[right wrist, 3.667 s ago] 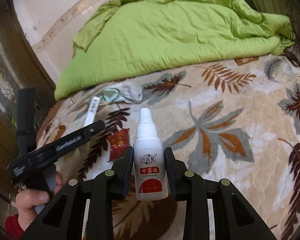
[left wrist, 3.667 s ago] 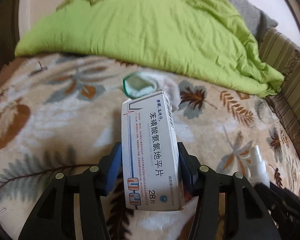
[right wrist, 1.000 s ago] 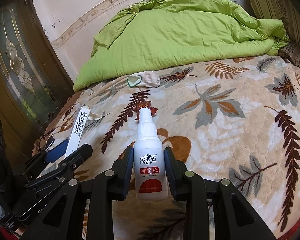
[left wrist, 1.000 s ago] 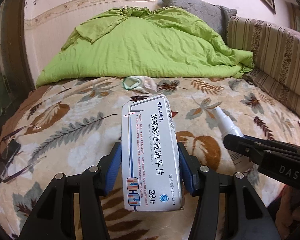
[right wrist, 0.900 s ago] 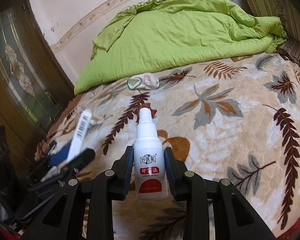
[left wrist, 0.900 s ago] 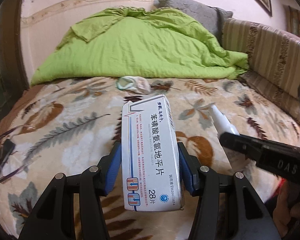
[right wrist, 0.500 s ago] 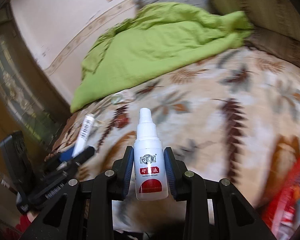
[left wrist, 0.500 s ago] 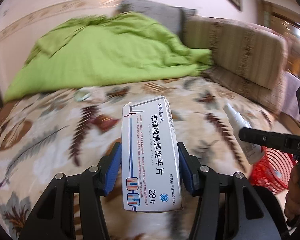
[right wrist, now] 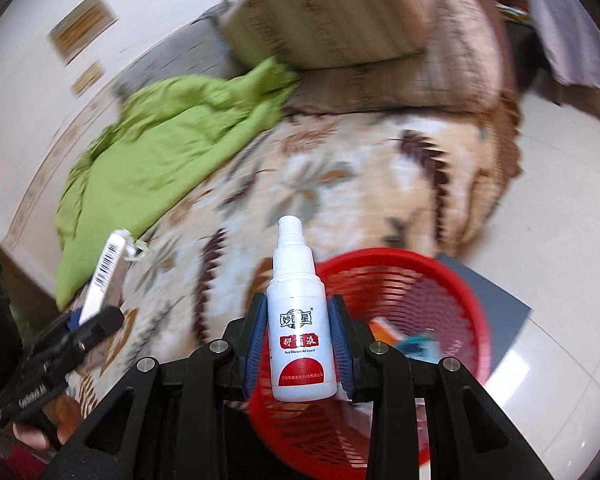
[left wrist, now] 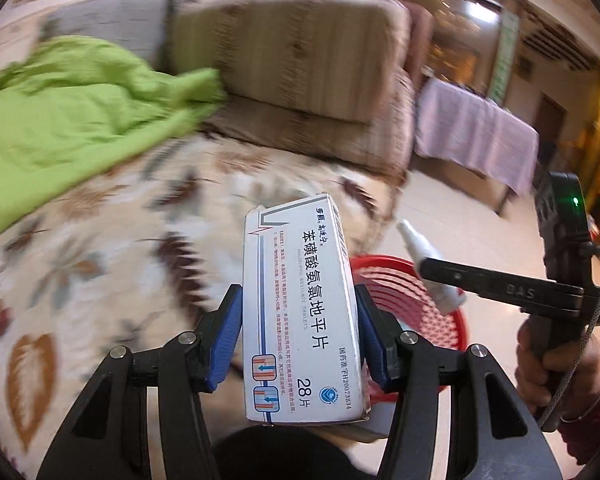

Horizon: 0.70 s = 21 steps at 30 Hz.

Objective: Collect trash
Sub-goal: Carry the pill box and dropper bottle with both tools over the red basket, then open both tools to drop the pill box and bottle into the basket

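The tablet box [left wrist: 302, 312], white with blue Chinese print and "28" near its lower edge, stands lengthwise between the blue pads of the left gripper [left wrist: 300, 338]; both pads press its long sides and its far end projects past the fingertips. In the right wrist view the same box [right wrist: 106, 276] appears at far left, barcode side showing, in the left gripper [right wrist: 80, 330].

The white spray bottle [right wrist: 302, 322], with a red label and a nozzle pointing away, is clamped upright at its body between the pads of the right gripper [right wrist: 300, 344]. From the left wrist view the bottle [left wrist: 430, 268] is at right, tilted, held by the right gripper [left wrist: 444, 276], with a hand [left wrist: 556, 364] and red sleeve on the handle.

The red mesh basket [right wrist: 452, 280] sits on the pale tiled floor [right wrist: 560, 208], just behind and below the bottle; coloured items lie inside, blurred. In the left view the basket [left wrist: 420, 304] lies right of the box.

Farther left are the leaf-patterned blanket [left wrist: 100, 240], a green quilt [left wrist: 60, 120] and a striped cushion [left wrist: 300, 60].
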Tool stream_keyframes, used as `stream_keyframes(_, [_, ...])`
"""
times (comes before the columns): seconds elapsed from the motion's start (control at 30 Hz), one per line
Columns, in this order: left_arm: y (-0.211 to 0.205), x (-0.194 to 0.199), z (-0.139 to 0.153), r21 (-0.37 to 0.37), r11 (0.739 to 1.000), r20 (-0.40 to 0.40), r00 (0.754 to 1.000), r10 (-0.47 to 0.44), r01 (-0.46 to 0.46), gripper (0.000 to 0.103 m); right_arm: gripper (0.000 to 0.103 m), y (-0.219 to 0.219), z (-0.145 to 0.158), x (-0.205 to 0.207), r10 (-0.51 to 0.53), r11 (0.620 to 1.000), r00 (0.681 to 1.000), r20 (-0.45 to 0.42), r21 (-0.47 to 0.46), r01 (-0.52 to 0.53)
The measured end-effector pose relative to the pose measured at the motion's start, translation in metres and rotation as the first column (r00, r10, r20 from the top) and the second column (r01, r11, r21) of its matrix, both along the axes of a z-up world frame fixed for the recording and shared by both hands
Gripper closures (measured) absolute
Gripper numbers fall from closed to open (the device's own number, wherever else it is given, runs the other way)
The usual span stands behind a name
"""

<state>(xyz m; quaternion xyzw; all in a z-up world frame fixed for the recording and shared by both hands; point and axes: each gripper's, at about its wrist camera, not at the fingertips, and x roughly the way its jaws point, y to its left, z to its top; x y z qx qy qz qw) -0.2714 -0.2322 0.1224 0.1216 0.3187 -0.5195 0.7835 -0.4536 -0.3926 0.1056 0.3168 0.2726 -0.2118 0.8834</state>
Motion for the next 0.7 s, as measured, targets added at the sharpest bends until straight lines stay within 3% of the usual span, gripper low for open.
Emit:
stream_keyframes(0.3, [-0.077, -0.024, -0.035, 0.126, 0.989, -0.027, 0.997, -0.071, 0.074, 0.05, 0.069, -0.032, -0.023, -0.024, -0.083, 0.995, 0.996, -0.022, 0.056, 0.084])
stream_keyframes(0.7, [-0.093, -0.034, -0.046, 0.169, 0.982, -0.008, 0.996, -0.086, 0.087, 0.043, 0.068, -0.042, -0.04, -0.023, -0.104, 0.989, 0.994, -0.04, 0.102, 0.107])
